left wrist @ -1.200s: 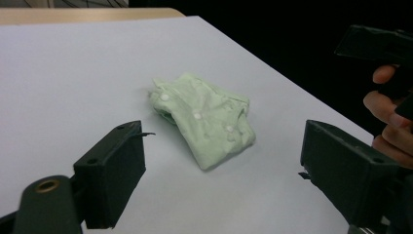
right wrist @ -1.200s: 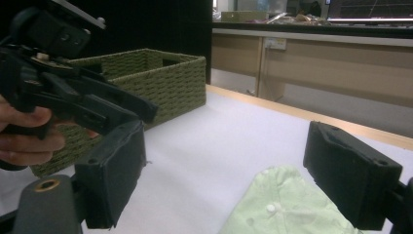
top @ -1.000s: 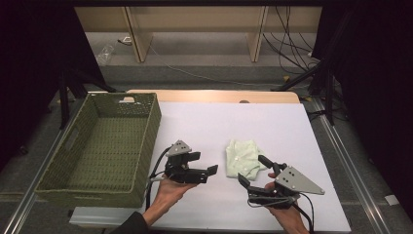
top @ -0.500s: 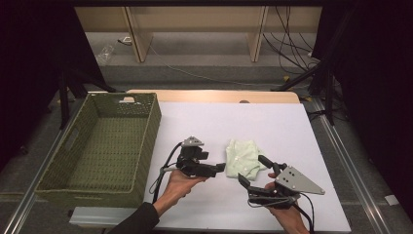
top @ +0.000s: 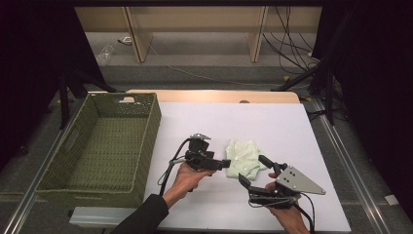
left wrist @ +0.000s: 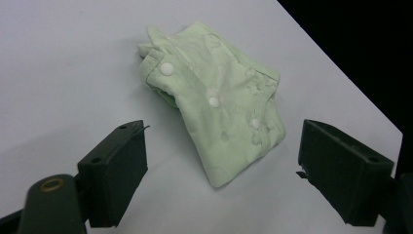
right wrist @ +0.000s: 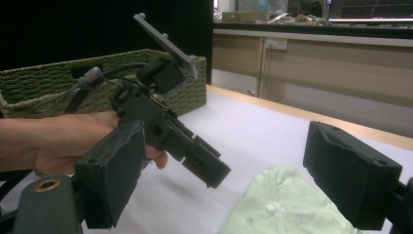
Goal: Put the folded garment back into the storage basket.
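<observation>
Your left gripper has its jaws spread wide with nothing between them, and the folded green garment lies just ahead of them, near but not yet touching; in the left gripper view its near corner points into the gap and its long axis runs away from you on a slant. Your right gripper is also wide open and empty, just on your side of the garment's near edge, so both sit close and the left looks better lined up for a grasp. The garment is pale green, loosely folded, with white snap buttons along one hem. The woven basket stands well to the garment's left.
</observation>
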Action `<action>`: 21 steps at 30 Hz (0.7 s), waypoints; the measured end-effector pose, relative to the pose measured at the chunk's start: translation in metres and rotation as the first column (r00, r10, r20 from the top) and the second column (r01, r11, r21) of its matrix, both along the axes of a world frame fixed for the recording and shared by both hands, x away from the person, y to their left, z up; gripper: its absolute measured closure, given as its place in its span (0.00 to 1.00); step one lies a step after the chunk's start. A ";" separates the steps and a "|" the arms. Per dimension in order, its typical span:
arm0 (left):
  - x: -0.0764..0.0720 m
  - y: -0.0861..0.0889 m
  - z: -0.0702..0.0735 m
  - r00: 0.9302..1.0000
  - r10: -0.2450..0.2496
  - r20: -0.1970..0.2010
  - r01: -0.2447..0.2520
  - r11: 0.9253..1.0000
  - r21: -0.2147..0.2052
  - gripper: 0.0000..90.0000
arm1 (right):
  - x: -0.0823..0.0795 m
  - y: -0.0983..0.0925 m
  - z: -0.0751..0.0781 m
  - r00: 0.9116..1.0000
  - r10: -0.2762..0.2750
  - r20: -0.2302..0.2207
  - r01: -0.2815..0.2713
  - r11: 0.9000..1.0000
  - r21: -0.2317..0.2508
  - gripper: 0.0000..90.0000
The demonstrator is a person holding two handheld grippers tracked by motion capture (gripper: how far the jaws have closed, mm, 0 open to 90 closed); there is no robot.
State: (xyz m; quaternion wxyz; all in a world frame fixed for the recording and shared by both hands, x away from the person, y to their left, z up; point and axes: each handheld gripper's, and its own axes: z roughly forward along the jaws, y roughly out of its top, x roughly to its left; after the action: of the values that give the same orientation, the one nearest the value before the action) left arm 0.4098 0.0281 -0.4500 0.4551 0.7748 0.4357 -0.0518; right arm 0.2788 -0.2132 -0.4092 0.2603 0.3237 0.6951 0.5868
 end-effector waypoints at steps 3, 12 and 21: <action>0.003 -0.003 -0.003 1.000 -0.005 -0.016 0.004 1.000 -0.011 0.19 | 0.000 0.001 0.000 1.000 0.002 0.002 -0.002 1.000 -0.003 0.18; 0.012 -0.011 -0.008 0.999 -0.001 -0.043 0.001 1.000 0.001 0.20 | 0.000 0.001 0.000 1.000 0.003 0.002 -0.003 1.000 -0.003 0.18; 0.018 -0.019 -0.012 0.997 -0.001 -0.080 0.002 1.000 0.001 0.20 | 0.000 0.001 0.000 1.000 0.002 0.003 -0.002 1.000 -0.004 0.18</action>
State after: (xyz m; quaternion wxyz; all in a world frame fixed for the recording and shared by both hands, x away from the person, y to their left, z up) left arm 0.4277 0.0091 -0.4617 0.4368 0.7728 0.4530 -0.0827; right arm 0.2789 -0.2125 -0.4095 0.2612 0.3215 0.6961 0.5864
